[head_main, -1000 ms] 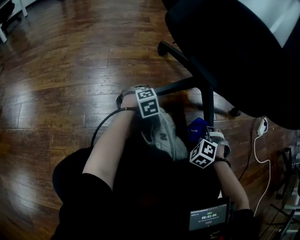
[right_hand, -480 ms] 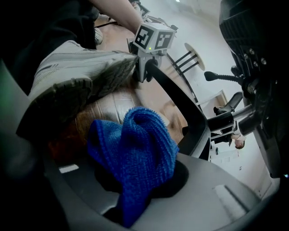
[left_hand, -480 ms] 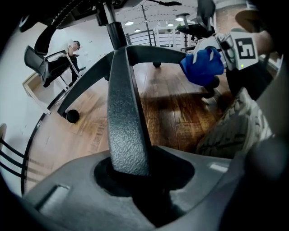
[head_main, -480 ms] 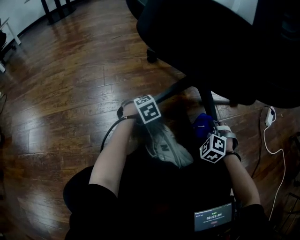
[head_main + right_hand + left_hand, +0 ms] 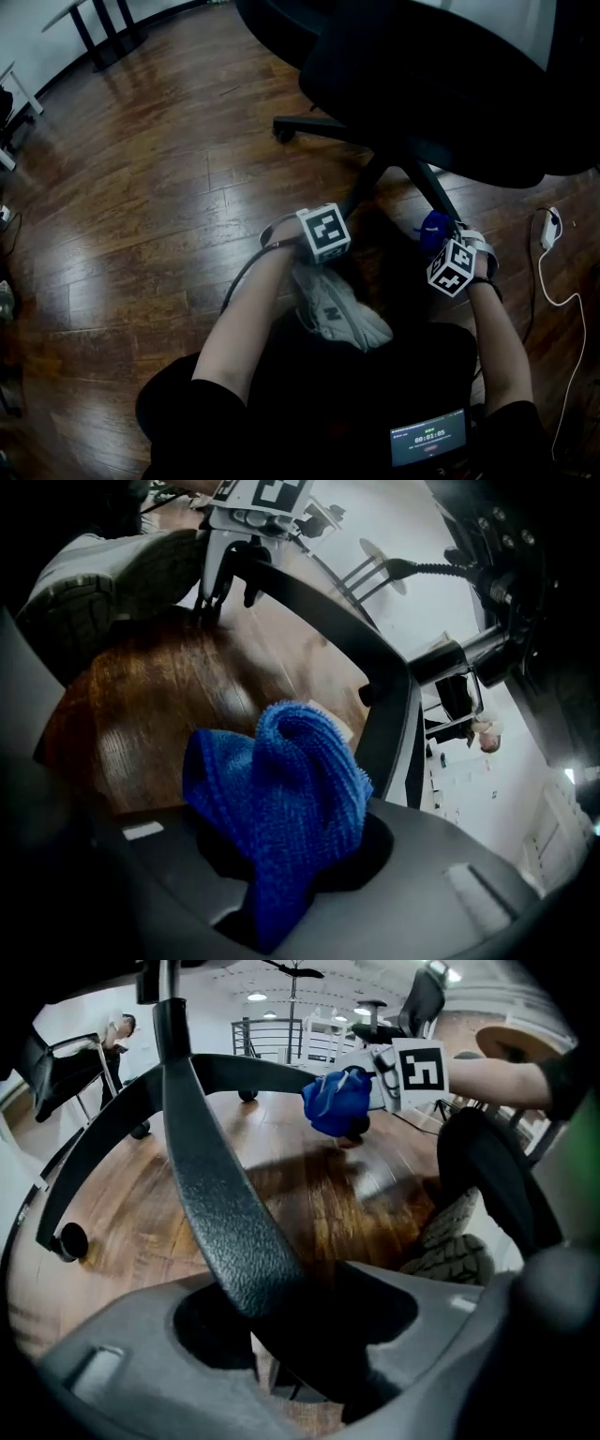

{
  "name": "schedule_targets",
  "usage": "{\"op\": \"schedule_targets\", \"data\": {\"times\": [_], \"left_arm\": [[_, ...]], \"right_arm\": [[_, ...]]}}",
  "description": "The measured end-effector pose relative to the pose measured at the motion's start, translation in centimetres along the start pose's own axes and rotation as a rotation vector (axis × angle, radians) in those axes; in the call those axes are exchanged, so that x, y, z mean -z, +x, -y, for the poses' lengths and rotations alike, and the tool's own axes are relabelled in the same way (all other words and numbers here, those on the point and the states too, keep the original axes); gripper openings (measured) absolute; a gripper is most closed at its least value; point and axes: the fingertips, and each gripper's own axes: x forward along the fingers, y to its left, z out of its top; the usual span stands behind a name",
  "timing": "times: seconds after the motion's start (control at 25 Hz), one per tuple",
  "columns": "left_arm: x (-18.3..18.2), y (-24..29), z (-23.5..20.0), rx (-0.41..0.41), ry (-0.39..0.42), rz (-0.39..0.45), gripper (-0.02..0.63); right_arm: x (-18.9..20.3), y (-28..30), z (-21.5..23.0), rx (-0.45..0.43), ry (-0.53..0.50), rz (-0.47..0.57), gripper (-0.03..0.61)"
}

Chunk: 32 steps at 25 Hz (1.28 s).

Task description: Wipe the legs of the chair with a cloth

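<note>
The chair (image 5: 422, 84) filled the top right of the head view, overhanging its own legs (image 5: 319, 128), which spread low across the wood floor (image 5: 141, 187). Open floor lay to the left, past the caster (image 5: 281, 129). To the right a white corded plug (image 5: 551, 225) lay on the boards close to the right forearm. A grey shoe (image 5: 337, 314) sat between the two arms, just under the left one.

Both forearms reached forward and down beneath the chair. The left gripper (image 5: 281, 1335) pointed steeply down astride one leg (image 5: 216, 1204). Its jaws were opening, with the leg between them and a dark gap showing beside it. The right gripper (image 5: 291, 874) slanted down just beside a neighbouring leg (image 5: 384, 696), its jaws clamped on a bunched blue cloth (image 5: 281, 789). The cloth stood up out of the jaws, near that leg; whether it touched could not be told.
</note>
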Motion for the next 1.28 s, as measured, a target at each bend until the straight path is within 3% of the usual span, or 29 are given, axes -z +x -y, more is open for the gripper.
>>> {"op": "schedule_targets", "data": {"times": [0.16, 0.28, 0.4, 0.48, 0.56, 0.68, 0.8, 0.88, 0.96, 1.08, 1.16, 1.28], "left_arm": [[-1.8, 0.6, 0.5, 0.070, 0.042, 0.003, 0.286], [-2.6, 1.1, 1.1, 0.064, 0.087, -0.078, 0.304], [-3.2, 1.3, 2.2, 0.073, 0.224, -0.119, 0.296], [-4.7, 2.0, 4.4, 0.144, 0.325, -0.066, 0.272], [-6.4, 2.6, 6.5, 0.225, 0.375, 0.020, 0.272], [-6.7, 2.4, 7.3, 0.280, 0.399, 0.049, 0.273], [-6.1, 2.3, 8.3, 0.368, 0.393, 0.064, 0.273], [-5.5, 1.6, 7.7, 0.397, 0.366, 0.120, 0.275], [-5.2, 0.1, 5.7, 0.343, 0.316, 0.232, 0.294], [-4.7, -3.5, 0.6, 0.073, 0.294, 0.397, 0.304], [-3.3, -5.6, -4.0, -0.115, 0.260, 0.431, 0.304], [-1.5, -8.1, -10.7, -0.295, 0.167, 0.449, 0.304]], "right_arm": [[2.4, 1.1, -2.0, -0.104, 0.195, 0.025, 0.083], [0.8, -0.5, -2.0, -0.046, 0.277, 0.160, 0.080], [-3.7, -3.5, -0.1, -0.013, 0.376, 0.344, 0.080], [-6.5, -5.1, 0.3, -0.019, 0.422, 0.445, 0.080], [-8.4, -6.0, 0.1, -0.030, 0.446, 0.509, 0.080], [-9.5, -6.9, -0.9, -0.077, 0.502, 0.578, 0.080], [-10.4, -8.2, -2.0, -0.089, 0.471, 0.615, 0.080], [-10.8, -8.5, -1.9, -0.080, 0.458, 0.623, 0.081], [-11.0, -8.6, -1.8, -0.091, 0.480, 0.628, 0.081], [-12.5, -9.6, -1.8, -0.107, 0.481, 0.651, 0.081], [-14.5, -10.3, -1.9, -0.113, 0.458, 0.688, 0.081], [-17.2, -9.9, -2.7, -0.127, 0.404, 0.706, 0.081]]}}
